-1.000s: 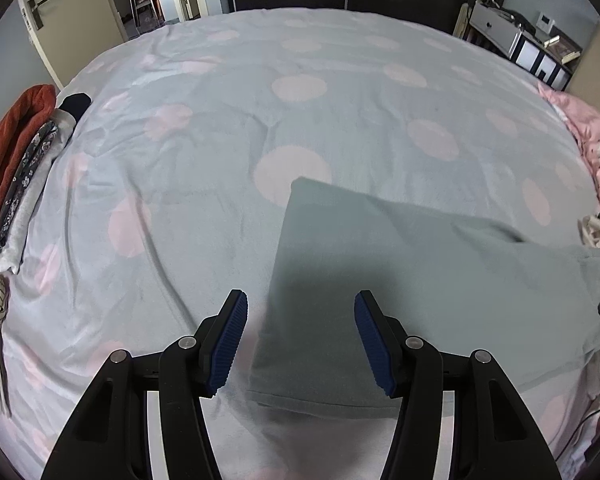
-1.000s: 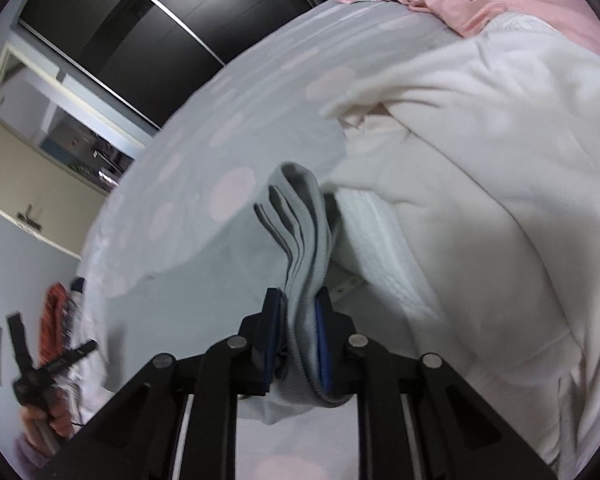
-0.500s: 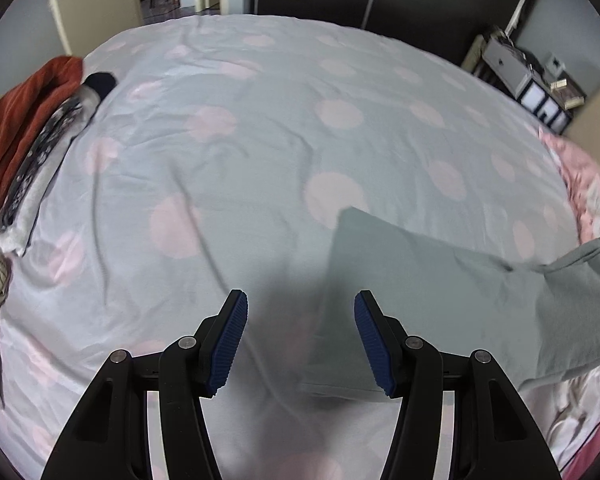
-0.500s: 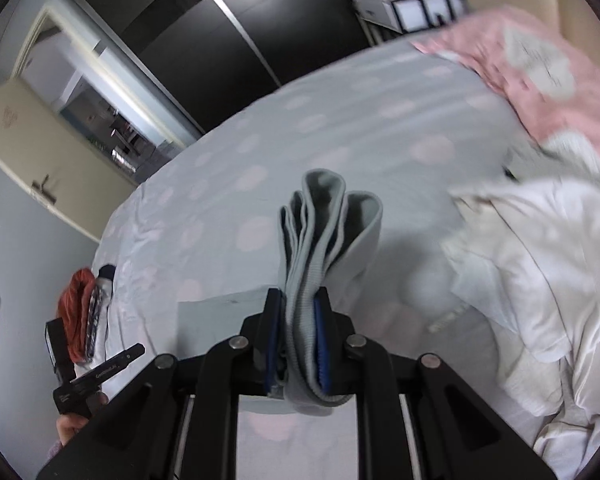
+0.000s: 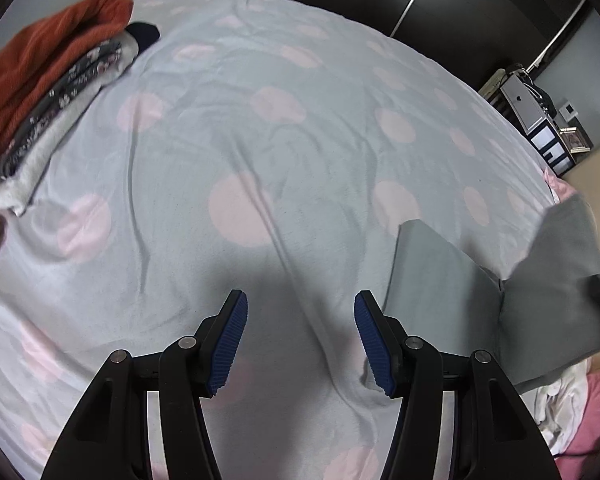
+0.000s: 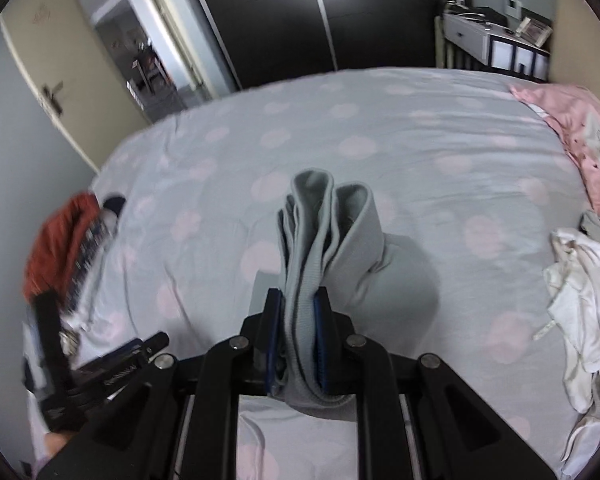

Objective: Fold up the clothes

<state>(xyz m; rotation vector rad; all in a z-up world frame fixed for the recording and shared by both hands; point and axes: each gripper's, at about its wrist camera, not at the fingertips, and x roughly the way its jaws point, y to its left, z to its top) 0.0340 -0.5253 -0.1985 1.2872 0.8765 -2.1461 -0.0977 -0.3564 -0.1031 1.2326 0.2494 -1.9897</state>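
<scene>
A folded grey garment stands bunched in several layers between the pads of my right gripper, which is shut on its edge and lifts it above the bed. In the left wrist view the same garment lies partly on the sheet at the right, its right end raised. My left gripper is open and empty over bare sheet, left of the garment. It also shows at the lower left of the right wrist view.
The bed has a light grey sheet with pink dots. A stack of folded clothes with a rust-red top lies at the far left. Unfolded white clothes and a pink blanket lie at the right. Dark wardrobe doors stand behind.
My right gripper has lifted the grey garment's end up and swung toward the bed's middle. My left gripper has moved left, off the garment, toward the folded stack.
</scene>
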